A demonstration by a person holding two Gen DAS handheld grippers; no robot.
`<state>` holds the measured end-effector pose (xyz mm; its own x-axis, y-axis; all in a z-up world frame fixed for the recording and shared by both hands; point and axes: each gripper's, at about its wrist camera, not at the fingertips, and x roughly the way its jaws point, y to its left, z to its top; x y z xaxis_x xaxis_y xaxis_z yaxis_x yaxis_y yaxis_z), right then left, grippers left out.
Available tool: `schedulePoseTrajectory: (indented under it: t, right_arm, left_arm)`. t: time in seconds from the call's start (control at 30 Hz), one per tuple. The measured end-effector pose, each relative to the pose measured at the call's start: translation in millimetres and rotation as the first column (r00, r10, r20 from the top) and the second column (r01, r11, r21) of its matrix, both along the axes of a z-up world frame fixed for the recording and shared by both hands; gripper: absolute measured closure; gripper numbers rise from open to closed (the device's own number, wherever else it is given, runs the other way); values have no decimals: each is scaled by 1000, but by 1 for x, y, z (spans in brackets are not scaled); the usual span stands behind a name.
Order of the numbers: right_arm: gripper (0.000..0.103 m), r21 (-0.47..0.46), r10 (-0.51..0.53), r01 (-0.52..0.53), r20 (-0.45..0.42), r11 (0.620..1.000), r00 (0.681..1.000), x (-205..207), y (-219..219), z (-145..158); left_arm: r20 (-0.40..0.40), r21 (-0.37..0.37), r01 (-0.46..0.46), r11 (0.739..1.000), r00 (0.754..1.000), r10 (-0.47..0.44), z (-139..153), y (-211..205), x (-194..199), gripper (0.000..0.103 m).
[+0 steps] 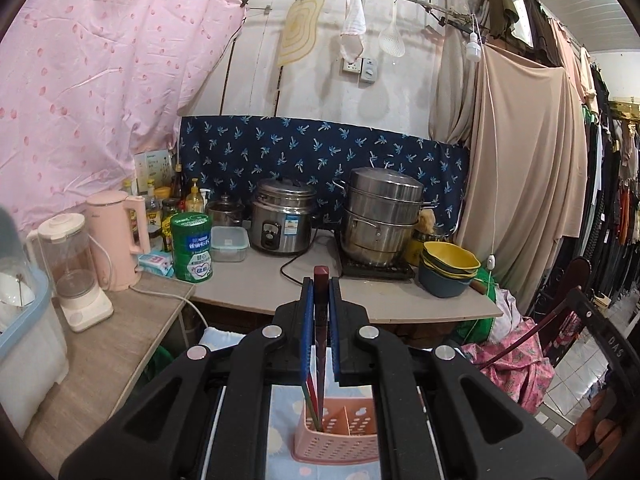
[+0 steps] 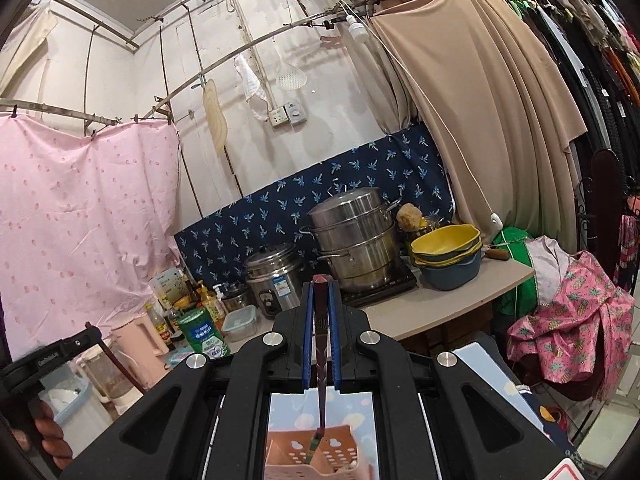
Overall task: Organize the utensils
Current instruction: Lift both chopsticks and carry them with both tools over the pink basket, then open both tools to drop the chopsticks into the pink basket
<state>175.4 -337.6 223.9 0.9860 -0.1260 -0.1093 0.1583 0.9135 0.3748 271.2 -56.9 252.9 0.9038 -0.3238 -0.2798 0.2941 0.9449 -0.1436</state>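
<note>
My left gripper is shut on a dark red chopstick that stands upright, its lower end down in the left compartment of the pink perforated utensil basket. A green-tipped stick stands in the same compartment. My right gripper is shut on another dark red chopstick, upright, its lower tip just above or at the rim of the pink basket. The basket stands on a light blue patterned cloth.
Behind is a counter with a steamer pot, a rice cooker, stacked yellow and blue bowls, a green tin, a pink kettle and a blender. Clothes hang at the right.
</note>
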Motion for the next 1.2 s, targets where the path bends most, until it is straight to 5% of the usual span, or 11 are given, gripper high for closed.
schedulePoseTrajectory:
  t: [0.17,0.47,0.9,1.07,1.2]
  right_arm:
    - [96,5,51,-51,-9,999,999,18,11,1]
    - [96,-11,108,-111,-130,994,986,52,36,-41]
    - [96,2,99,-101,-205,995,974,68,37,-71]
    - [91,8,100,-101,-201,995,974,65,34,-71]
    - [91,8,103,-104,-202,995,974,62,34,-70]
  left_arm:
    - [-18,15,6,1000,1000,-6,-13,-11,19,96]
    - [-114,53,5,999,994,1,-61,-16,42,96]
    - [-176,65,24,998,984,-12,-84,-24,46,95]
    - [-179,69,5,998,984,7,-88,-22,43,70]
    - [-192,66,8,998,981,4,-90,-19,40,68]
